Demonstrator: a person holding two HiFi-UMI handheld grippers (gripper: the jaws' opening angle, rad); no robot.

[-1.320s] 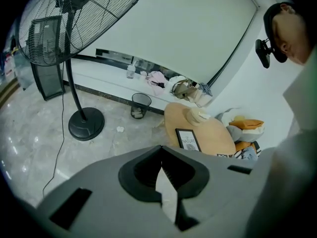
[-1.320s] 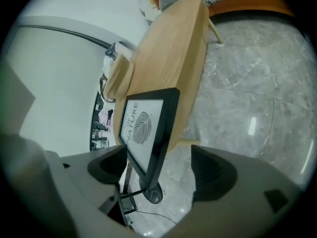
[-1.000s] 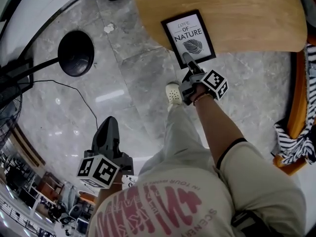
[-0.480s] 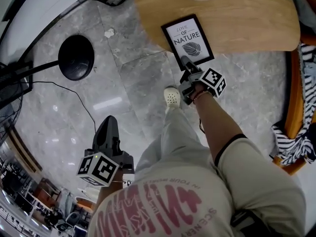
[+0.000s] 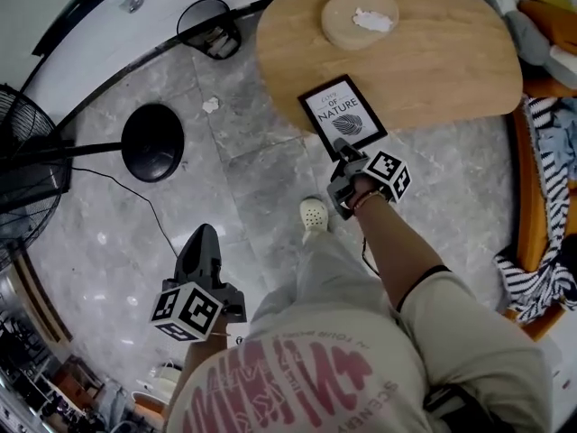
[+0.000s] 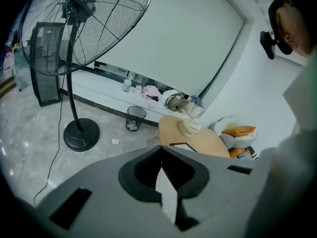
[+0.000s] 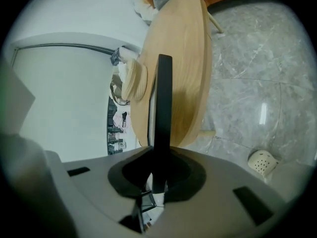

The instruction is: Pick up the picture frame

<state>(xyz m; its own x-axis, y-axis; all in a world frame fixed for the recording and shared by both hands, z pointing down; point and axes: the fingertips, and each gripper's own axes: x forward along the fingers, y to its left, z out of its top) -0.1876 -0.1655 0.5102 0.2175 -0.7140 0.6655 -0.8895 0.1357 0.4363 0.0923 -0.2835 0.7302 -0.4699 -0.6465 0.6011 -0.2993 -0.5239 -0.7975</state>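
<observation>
The right hand-held gripper [image 5: 343, 148], jaws just closed, pinches the picture frame [image 5: 340, 115] by its nearest edge. On so thin a bite it may pivot and drop onto the counter [image 5: 442, 61].

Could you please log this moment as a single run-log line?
right hand-held gripper: jaws just closing, pinching picture frame | position: at wooden table near edge | left hand-held gripper: shut, empty

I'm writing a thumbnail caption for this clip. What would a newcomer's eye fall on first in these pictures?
First, the black picture frame with its leaf print, at the near edge of the wooden table, its lower edge between the fingers of the right gripper, which have just been closing on it. Next, the big black floor fan standing on the grey marble floor, left of the table.
</observation>
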